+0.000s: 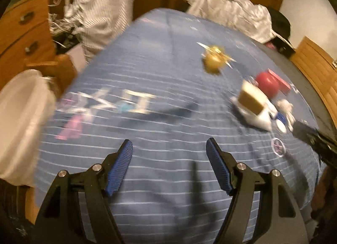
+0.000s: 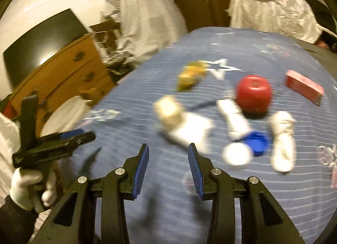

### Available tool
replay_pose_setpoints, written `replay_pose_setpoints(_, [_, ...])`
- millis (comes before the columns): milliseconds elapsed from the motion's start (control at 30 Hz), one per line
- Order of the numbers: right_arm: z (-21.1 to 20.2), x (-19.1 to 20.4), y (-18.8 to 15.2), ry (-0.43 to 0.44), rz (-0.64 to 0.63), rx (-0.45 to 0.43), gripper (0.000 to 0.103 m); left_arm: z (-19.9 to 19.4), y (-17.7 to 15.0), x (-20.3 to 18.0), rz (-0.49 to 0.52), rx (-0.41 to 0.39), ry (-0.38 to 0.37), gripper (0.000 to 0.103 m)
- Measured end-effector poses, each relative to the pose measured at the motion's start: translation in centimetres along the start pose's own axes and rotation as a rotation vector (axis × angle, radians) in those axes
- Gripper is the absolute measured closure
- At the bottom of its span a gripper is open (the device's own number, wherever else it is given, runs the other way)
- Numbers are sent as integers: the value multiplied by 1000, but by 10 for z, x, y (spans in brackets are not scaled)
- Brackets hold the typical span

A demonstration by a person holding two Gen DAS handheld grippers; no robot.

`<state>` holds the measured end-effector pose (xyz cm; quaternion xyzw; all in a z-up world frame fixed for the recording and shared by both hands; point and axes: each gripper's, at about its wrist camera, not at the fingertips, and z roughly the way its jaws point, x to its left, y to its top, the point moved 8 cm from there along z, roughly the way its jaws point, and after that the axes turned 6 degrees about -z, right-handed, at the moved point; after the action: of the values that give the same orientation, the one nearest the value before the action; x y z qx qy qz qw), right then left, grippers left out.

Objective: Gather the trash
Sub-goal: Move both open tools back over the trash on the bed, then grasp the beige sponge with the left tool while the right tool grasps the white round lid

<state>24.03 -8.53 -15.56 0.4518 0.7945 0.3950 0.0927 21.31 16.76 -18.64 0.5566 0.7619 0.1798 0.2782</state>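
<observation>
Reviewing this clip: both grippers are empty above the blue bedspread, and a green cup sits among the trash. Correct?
Not quite: the cup is red, not green, as the right wrist view shows. Both the left gripper and right gripper are empty above the blue bedspread.

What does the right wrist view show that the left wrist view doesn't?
Only the right wrist view: the gloved left hand gripping the left gripper from the side, a dark flat screen on the dresser, and the blue cap shown whole. Only the left wrist view: a black cap by the silver bag. Both: the blue blanket, red round thing, pink box, gold wrapper, and white-lined bin.
</observation>
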Motion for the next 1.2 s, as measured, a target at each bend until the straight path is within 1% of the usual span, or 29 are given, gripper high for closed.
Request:
replay_pose_setpoints(33, [3, -4, 2, 16, -13, 5, 62, 6, -2, -7, -2, 12, -5, 34])
replay_pose_setpoints(100, [13, -4, 9, 35, -58, 5, 58, 15, -5, -13, -4, 26, -6, 34])
replay_pose_setpoints(200, [33, 15, 27, 64, -150, 3, 56, 22, -8, -14, -8, 38, 11, 33])
replay_pose_setpoints(300, [52, 40, 49, 59, -212, 0, 55, 25, -8, -16, -7, 41, 22, 33])
replay_pose_setpoints(367, [65, 45, 56, 19, -245, 17, 56, 25, -8, -20, 3, 43, 31, 31])
replay_pose_setpoints(400, [69, 44, 57, -7, -254, 29, 57, 24, -8, -19, 7, 43, 34, 31])
replay_pose_setpoints(433, [70, 46, 57, -14, -250, 35, 60, 25, -8, -20, 11, 44, 36, 29])
replay_pose_setpoints(467, [73, 48, 58, -12, -245, 39, 65, 24, -9, -21, 16, 43, 38, 27])
replay_pose_setpoints(567, [61, 39, 42, -24, -244, 51, 79, 28, -11, -26, 30, 38, 43, 21])
replay_pose_setpoints(600, [55, 34, 36, -12, -232, 57, 91, 30, -12, -29, 36, 35, 48, 20])
replay_pose_setpoints(633, [48, 29, 27, -16, -230, 67, 97, 29, -12, -29, 40, 34, 47, 18])
replay_pose_setpoints(767, [17, -5, -9, -43, -200, 90, 97, 30, -16, -41, 66, 32, 32, 17])
replay_pose_setpoints(867, [-16, -33, -29, -58, -136, 72, 96, 31, -18, -48, 86, 33, 22, 17])
replay_pose_setpoints(967, [-43, -57, -44, -64, -65, 42, 96, 31, -20, -64, 116, 36, -26, 17])
replay_pose_setpoints(1067, [-51, -76, -56, -71, -7, 29, 95, 29, -24, -96, 190, 44, -115, 17])
replay_pose_setpoints(1133, [-53, -88, -65, -74, 31, 24, 92, 28, -32, -126, 260, 57, -180, 17])
replay_pose_setpoints(1200, [-53, -94, -69, -68, 61, 20, 85, 31, -39, -149, 294, 77, -231, 17])
